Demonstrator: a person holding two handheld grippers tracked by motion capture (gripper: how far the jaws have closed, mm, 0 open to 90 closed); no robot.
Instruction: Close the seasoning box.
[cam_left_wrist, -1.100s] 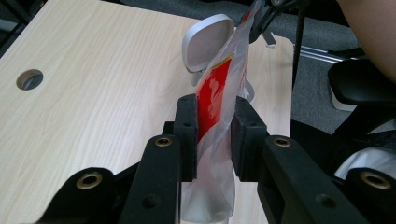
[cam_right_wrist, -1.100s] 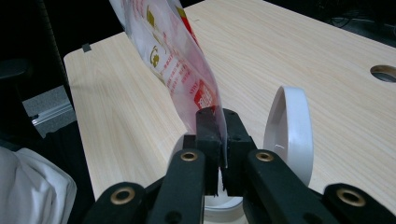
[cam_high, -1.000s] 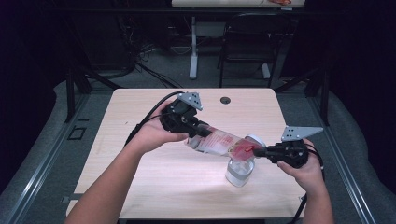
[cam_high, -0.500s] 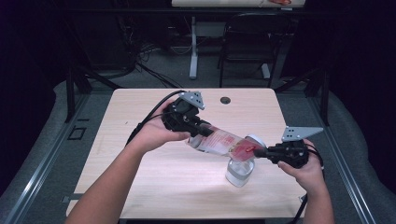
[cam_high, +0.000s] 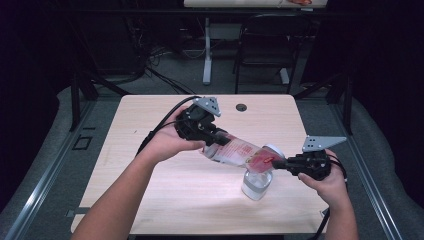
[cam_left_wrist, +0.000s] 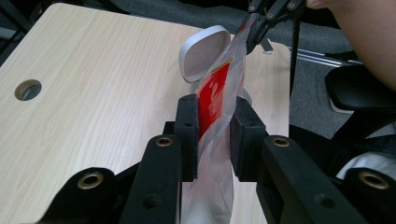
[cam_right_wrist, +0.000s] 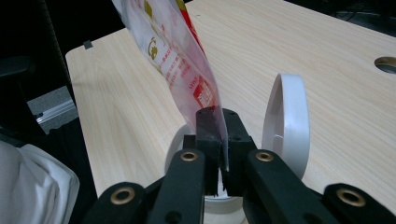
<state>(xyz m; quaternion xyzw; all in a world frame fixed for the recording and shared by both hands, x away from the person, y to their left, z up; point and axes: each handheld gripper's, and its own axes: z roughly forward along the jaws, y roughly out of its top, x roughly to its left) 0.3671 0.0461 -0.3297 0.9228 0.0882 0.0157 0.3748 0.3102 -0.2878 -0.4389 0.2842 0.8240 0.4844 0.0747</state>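
My left claw (cam_left_wrist: 212, 135) clamps the clear red-printed plastic pouch (cam_high: 239, 152) mid-body; right claw (cam_right_wrist: 223, 140) pinches its corner over the white-lidded clear jar (cam_high: 257, 184), contents hard to make out.

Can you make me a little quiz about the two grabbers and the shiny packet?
1. True or false: both grippers are shut on the packet.
2. What stands under the packet's lower end? A) a jar with a flip lid B) a plate C) a book
3. Fill in: the jar's white lid is flipped ___.

Key
1. True. The left gripper clamps the packet's body and the right gripper pinches its edge.
2. A, the jar on the table.
3. Open.
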